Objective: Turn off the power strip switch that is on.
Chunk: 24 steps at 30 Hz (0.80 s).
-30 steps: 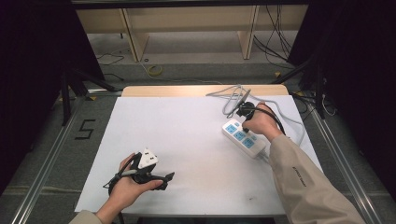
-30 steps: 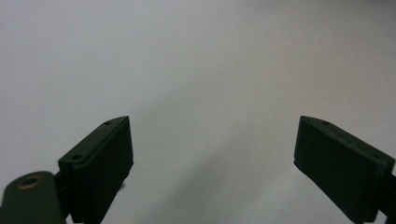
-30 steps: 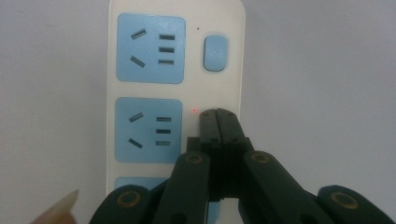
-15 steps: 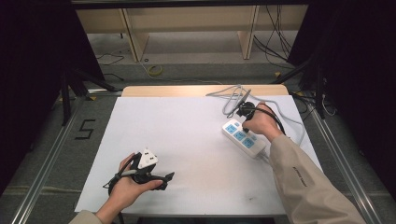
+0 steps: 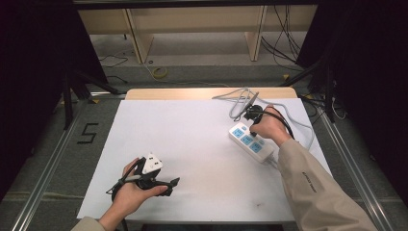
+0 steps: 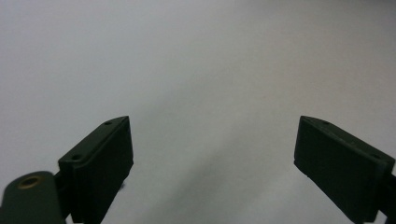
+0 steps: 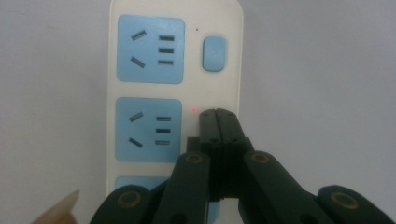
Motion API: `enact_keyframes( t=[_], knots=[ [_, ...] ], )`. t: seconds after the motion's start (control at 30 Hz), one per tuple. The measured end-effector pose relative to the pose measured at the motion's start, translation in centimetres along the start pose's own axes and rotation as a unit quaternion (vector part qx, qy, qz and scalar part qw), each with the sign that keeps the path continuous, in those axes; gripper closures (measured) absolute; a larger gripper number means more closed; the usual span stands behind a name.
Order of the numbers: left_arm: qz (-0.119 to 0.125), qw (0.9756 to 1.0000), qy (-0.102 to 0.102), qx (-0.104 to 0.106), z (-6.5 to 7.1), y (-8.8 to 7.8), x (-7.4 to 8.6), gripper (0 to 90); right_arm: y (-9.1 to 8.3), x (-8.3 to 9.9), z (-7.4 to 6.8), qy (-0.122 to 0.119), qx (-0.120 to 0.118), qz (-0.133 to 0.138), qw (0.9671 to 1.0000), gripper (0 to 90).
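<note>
Over on the right side of the table, the right gripper (image 7: 218, 114) is pressed down on the power strip (image 5: 251, 142), jaws clenched flat together with nothing between them, tips sitting right where the middle socket's switch should be. From the right gripper view you can see it plainly: the top switch (image 7: 215, 54) is bare and blue beside the top socket (image 7: 150, 49), while the closed tips cover the spot beside the middle socket (image 7: 148, 129), and a tiny red light (image 7: 194, 110) glows just at the tips. My read is that the press on that second switch is happening now or has just landed; whether the lamp means on or off I cannot tell. A third socket peeks out at the bottom edge, mostly hidden by the gripper, so its switch is out of sight. The strip lies at an angle on the white sheet (image 5: 192, 144), its grey cord (image 5: 238, 101) looped toward the far edge. Down at the near left, the left gripper (image 5: 166, 185) rests idle in the hand, jaws spread wide over bare sheet, holding nothing and well apart from the strip. So: one switch being worked, the top one untouched for now, the left side waiting.
</note>
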<state>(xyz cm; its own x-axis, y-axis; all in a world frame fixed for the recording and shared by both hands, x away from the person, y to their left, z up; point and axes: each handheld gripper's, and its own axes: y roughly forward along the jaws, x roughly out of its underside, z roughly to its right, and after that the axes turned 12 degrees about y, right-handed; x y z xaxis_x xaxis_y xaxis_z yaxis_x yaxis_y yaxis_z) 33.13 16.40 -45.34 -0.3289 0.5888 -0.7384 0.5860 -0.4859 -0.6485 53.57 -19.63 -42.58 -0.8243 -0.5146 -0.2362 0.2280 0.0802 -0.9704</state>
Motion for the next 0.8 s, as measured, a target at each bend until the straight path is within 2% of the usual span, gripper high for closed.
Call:
enact_keyframes(
  t=[0.37, 0.8],
  knots=[
    [0.0, 1.0, -0.001, -0.001, -0.01, 0.03, 0.0, 11.3, -0.34, 0.2, 0.16, 0.005, -0.004, 0.006, 1.0, 90.0],
    [0.0, 1.0, -0.001, -0.001, -0.01, 0.0, 0.02, 11.3, -0.38, 0.74, 0.3, 0.012, -0.015, 0.029, 0.9994, 90.0]
  ],
)
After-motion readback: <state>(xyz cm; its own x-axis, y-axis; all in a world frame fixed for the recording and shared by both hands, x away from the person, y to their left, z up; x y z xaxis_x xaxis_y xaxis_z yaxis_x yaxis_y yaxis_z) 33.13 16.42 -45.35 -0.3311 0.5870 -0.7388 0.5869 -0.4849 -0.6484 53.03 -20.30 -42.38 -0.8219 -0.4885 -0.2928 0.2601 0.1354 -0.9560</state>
